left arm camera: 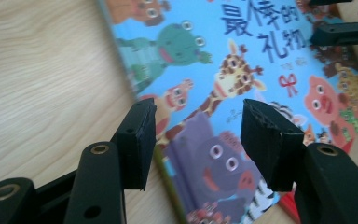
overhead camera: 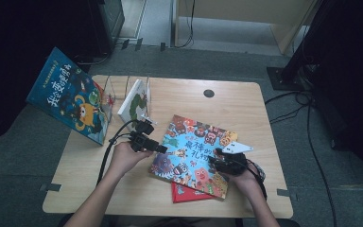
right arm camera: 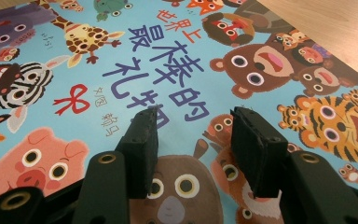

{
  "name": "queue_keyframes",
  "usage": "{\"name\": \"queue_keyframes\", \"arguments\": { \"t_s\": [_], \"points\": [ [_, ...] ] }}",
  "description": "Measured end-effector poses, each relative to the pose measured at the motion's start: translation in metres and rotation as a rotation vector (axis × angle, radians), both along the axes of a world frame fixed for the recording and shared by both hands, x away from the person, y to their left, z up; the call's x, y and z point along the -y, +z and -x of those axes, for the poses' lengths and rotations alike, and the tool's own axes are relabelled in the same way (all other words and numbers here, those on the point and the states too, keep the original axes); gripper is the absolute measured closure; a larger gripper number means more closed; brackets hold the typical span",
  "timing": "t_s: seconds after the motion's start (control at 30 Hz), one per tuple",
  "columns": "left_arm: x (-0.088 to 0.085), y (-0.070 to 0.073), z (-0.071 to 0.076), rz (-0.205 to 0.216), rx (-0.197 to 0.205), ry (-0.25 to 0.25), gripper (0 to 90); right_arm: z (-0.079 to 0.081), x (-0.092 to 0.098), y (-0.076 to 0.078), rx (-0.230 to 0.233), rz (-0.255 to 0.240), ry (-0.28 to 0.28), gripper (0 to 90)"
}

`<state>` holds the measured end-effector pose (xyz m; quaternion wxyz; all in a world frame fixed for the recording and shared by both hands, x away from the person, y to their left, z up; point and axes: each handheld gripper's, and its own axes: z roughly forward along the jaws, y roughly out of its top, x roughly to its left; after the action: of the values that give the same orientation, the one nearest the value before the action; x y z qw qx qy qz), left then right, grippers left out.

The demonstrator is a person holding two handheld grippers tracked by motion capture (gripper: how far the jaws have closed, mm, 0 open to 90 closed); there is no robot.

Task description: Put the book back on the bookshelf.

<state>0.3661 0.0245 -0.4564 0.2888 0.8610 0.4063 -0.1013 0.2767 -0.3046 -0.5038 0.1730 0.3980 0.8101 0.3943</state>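
Because it lies flat on the wooden surface [overhead camera: 246, 101], the animal picture book [overhead camera: 196, 153] offers only its edges for a grip; its broad cover gives the pads nothing to close on. It looks like a thin, wide hardback: light, fairly stiff, and probably glossy enough to slip between the pads. It rests toward the near right of the surface, on top of a red book [overhead camera: 184, 194] whose corner sticks out beneath it.

The left tool [overhead camera: 157, 147] sits at the book's left edge with its jaws partly open and nothing between them; in the left gripper view that edge runs up between the two pads. The right tool [overhead camera: 217, 158] hovers low over the cover near the right edge, jaws likewise partly open and empty.

A sound hold, I judge, means lifting one long edge clear, then pinching well inward, since a wide book held by a corner would sag and swing.
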Motion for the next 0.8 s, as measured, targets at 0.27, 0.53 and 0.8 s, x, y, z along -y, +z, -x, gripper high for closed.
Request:
{"name": "queue_keyframes", "arguments": {
  "t_s": [0.27,0.53,0.8],
  "points": [
    [0.016,-0.010,0.002,-0.017,-0.006,-0.036,45.8,0.003,0.002,0.000,-0.003,-0.004,-0.005,51.6],
    [0.019,-0.014,0.002,0.003,0.002,-0.025,47.0,0.003,0.004,0.000,-0.001,-0.001,-0.007,54.7],
    [0.016,-0.015,0.004,0.003,0.019,-0.007,53.8,0.004,0.007,0.000,-0.008,-0.013,-0.011,60.7]
  ]
}}
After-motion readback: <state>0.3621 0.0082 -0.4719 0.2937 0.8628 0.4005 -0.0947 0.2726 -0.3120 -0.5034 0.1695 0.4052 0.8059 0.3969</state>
